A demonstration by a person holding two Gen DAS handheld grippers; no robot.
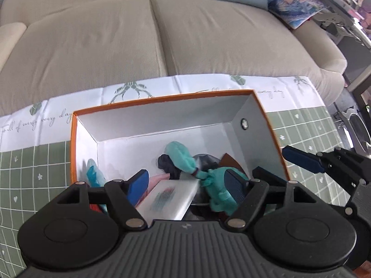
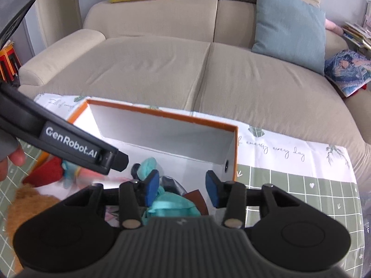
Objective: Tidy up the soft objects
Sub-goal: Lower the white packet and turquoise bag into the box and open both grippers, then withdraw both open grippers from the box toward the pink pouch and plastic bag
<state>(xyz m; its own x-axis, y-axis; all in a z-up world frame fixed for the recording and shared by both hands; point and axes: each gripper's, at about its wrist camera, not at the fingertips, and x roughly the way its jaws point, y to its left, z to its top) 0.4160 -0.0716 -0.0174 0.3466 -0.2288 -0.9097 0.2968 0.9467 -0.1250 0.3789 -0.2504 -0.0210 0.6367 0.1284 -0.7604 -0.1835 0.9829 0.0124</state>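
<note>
Two seat cushions of a beige sofa (image 1: 148, 37) fill the far half of both views, and in front of it stands a table (image 1: 34, 159) under a cloth with green squares and a white printed border. On this cloth sits an orange box (image 1: 259, 111) with white inside walls, open at the top. Here the soft things are collected: a teal plush toy (image 1: 183, 155), something dark beside it, a flat white packet (image 1: 169, 199) that lies across the pile, and a pale blue piece against the left wall. A red soft thing (image 2: 46, 172) shows in the right wrist view at the left side of the box; whether it lies inside or outside I cannot tell.

The left hand-held gripper (image 1: 187, 183) hangs over the pile with its blue pads spread wide, and nothing is pinched between them. The right hand-held gripper (image 2: 183, 188) is about half spread above the teal fabric, and its pads do not press on anything.

To my judgement the step in hand is the release: an item is dropped into the box and both tools are free. The next move calls for lifting clear of the walls of the box, then finding a remaining soft item, perhaps the orange furry thing (image 2: 30, 203) at the left edge, and closing on it gently.
</note>
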